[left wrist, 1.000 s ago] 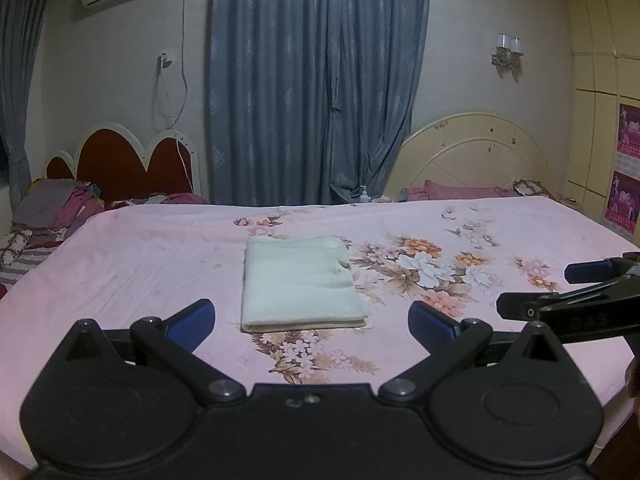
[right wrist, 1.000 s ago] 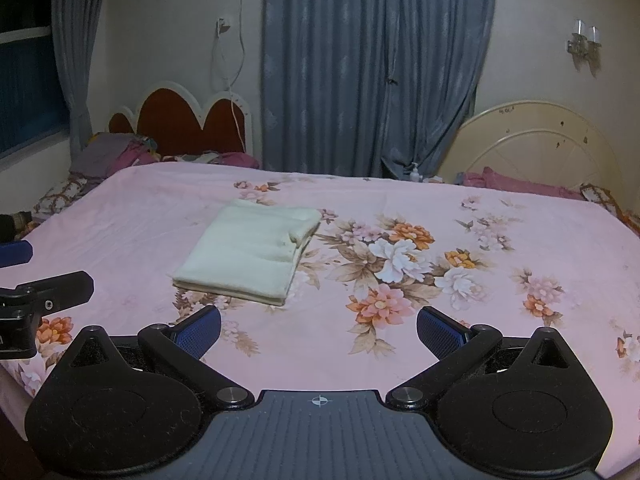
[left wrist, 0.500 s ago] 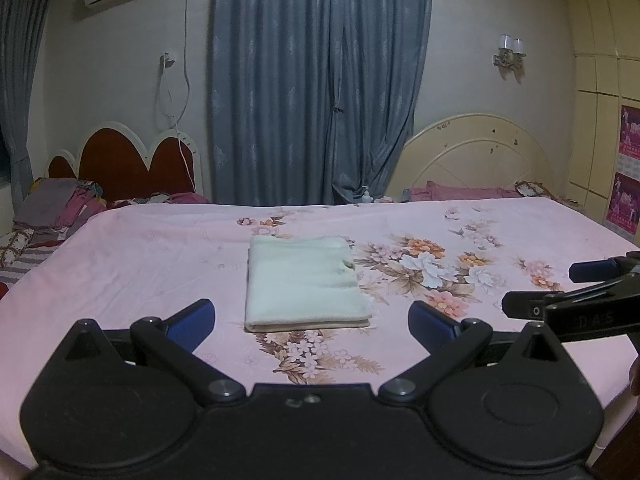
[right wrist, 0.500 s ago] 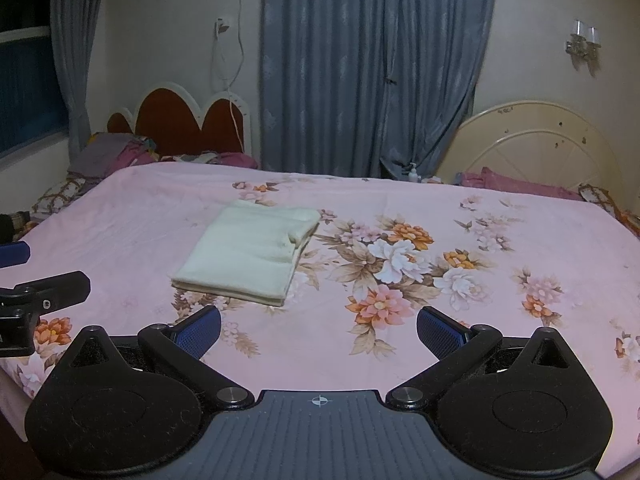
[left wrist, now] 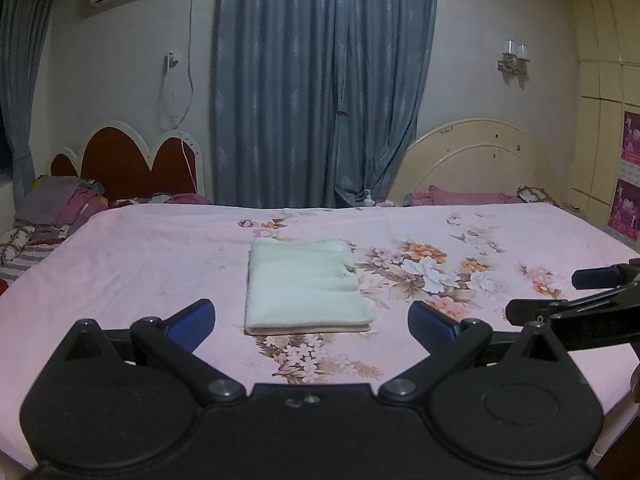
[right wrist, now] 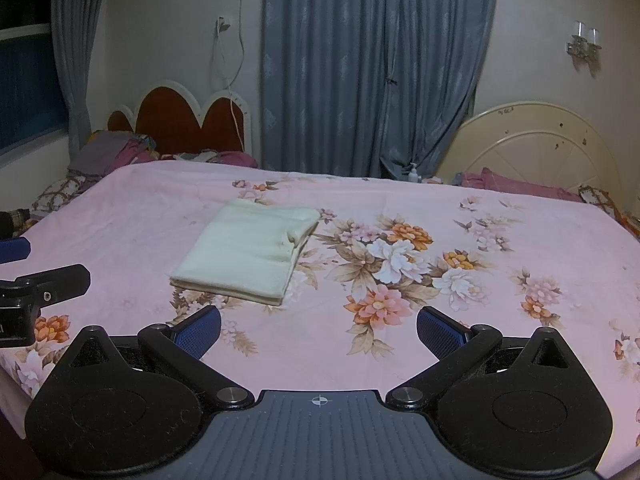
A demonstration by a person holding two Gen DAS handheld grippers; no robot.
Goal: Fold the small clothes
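Over the last second almost nothing has moved: both wrist views have only drifted slightly, and the folded cream cloth [left wrist: 305,286] lies unchanged at frame centre on the pink floral bedsheet [left wrist: 500,240]. The left gripper [left wrist: 311,320] and right gripper [right wrist: 319,330] stand spread wide, empty, at the bottom of each frame, short of the cloth. The fold appears complete, with both tools clear.

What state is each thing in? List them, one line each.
Cream folded cloth: folded into a flat rectangle, lying on the bed, untouched.
Pink floral bedsheet: spread smooth over the bed.
Left gripper: open, empty, short of the cloth.
Right gripper: open, empty, short of the cloth.
Grey-blue curtains: drawn shut.
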